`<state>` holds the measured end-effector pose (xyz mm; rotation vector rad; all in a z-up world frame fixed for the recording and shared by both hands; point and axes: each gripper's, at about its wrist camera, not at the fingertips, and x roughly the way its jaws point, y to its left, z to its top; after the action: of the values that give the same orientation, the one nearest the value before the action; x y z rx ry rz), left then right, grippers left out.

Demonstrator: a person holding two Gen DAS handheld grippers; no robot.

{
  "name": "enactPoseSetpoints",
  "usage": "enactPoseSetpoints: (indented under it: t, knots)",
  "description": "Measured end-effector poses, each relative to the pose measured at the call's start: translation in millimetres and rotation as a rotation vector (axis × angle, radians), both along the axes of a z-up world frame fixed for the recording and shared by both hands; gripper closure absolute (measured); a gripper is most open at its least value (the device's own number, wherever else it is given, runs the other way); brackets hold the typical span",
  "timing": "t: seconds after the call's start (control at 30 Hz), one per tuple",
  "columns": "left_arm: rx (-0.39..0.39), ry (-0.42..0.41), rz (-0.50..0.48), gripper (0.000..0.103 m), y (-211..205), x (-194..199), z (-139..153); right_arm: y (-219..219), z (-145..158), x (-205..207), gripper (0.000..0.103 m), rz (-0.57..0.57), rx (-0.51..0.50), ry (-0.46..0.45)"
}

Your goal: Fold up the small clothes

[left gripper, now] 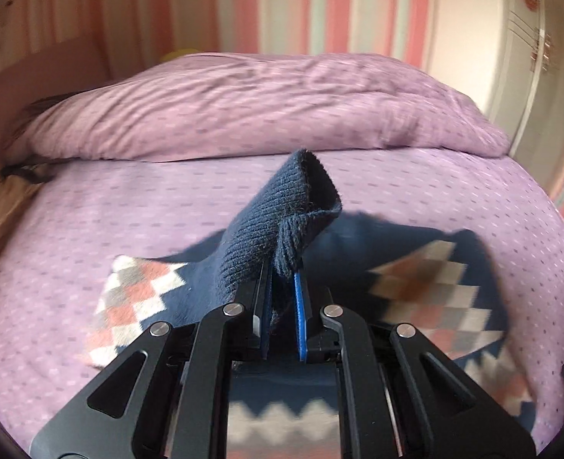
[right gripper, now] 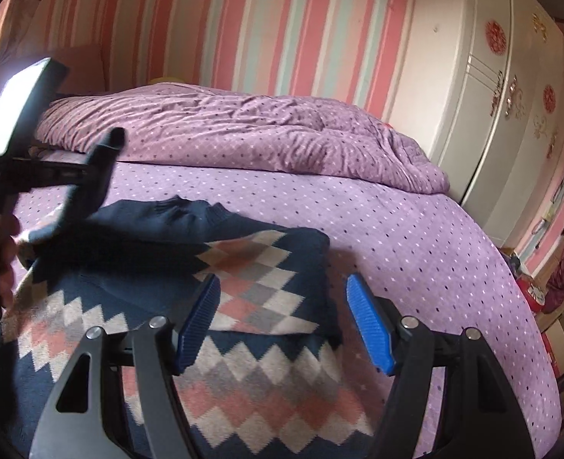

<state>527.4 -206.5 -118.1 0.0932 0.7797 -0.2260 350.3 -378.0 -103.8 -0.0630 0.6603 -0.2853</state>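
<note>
Left wrist view: left gripper (left gripper: 282,287) pinching ribbed navy cuff (left gripper: 282,206) of sweater (left gripper: 136,290), cuff lifted above purple bed sheet (left gripper: 416,191); sweater body spread on bed below, blurred on right. Folded quilt (left gripper: 243,103) behind.

Right wrist view: right gripper (right gripper: 286,325) spread wide, holding nothing, hovering over argyle sweater (right gripper: 251,290) lying on bed sheet (right gripper: 416,237). Left gripper (right gripper: 52,225) at sweater's left side.

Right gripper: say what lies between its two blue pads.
In the right wrist view the right gripper is open, and between its pads shows the folded sleeve of the navy argyle sweater lying on the purple bedsheet.
</note>
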Motion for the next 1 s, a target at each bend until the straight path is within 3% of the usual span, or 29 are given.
enactPoseSetpoints:
  t: [0.17,0.67,0.7,0.73,0.77,0.83,0.9,1.0]
  knots:
    - [-0.007,0.034,-0.085,0.094,-73.0,-4.2,-27.2,-24.5,-10.6,-3.9,0.033,-0.043,0.027,0.011]
    - [-0.032,0.097,-0.19,0.092,-175.8,-15.3,-65.2,-63.2,-32.8,-15.1,0.033,-0.117,0.04,0.037]
    - [-0.022,0.101,-0.197,0.088,-181.0,-15.1,-70.0,-64.6,-32.7,-15.6,0.033,-0.118,0.039,0.037]
    - [-0.008,0.113,-0.208,0.074,-186.9,-15.0,-76.9,-65.9,-32.2,-16.5,0.033,-0.119,0.038,0.036]
    - [-0.003,0.127,-0.221,0.045,-190.8,-15.8,-81.9,-66.8,-31.4,-17.2,0.033,-0.119,0.036,0.035]
    - [0.029,0.106,-0.213,0.008,-193.3,-22.4,-85.8,-68.8,-29.7,-19.8,0.033,-0.124,0.032,0.03]
    - [0.04,0.055,-0.215,0.005,-190.5,-31.8,-80.8,-71.0,-29.5,-20.7,0.033,-0.129,0.033,0.029]
    - [0.013,0.051,-0.248,0.005,-179.4,-40.8,-69.7,-77.4,-30.0,-21.8,0.033,-0.142,0.04,0.028]
